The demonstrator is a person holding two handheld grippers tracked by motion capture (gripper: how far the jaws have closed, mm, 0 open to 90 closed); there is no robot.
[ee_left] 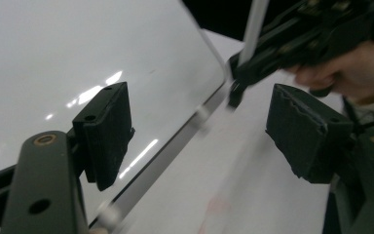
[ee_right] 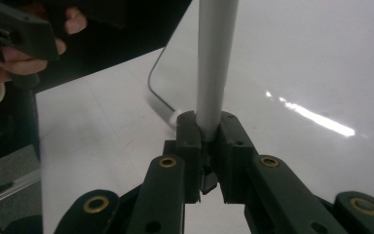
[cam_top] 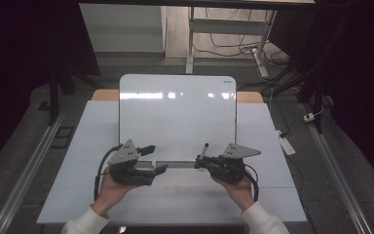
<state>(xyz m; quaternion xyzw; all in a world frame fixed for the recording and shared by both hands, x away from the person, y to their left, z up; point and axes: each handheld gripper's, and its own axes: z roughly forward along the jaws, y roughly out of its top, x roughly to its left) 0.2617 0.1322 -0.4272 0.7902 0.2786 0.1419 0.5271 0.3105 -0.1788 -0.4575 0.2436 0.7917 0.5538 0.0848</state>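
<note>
A white whiteboard (cam_top: 177,114) lies flat on the white table (cam_top: 268,141), its metal-trimmed near edge toward the person. My right gripper (cam_top: 200,163) is shut on a marker (cam_top: 203,152) with a pale grey barrel and a dark end that points up and away over the board's near edge. In the right gripper view the barrel (ee_right: 214,58) rises from between the shut jaws (ee_right: 207,141). My left gripper (cam_top: 156,159) is open at the same edge, one pad (ee_left: 108,131) over the board (ee_left: 53,58) and the other pad (ee_left: 307,134) over the table, with nothing between them.
A power strip (cam_top: 286,145) lies on the floor right of the table. Desk legs and loose cables (cam_top: 233,48) stand behind the table. Floor rails (cam_top: 29,170) run along both sides. The table's near strip (cam_top: 185,200) is bare.
</note>
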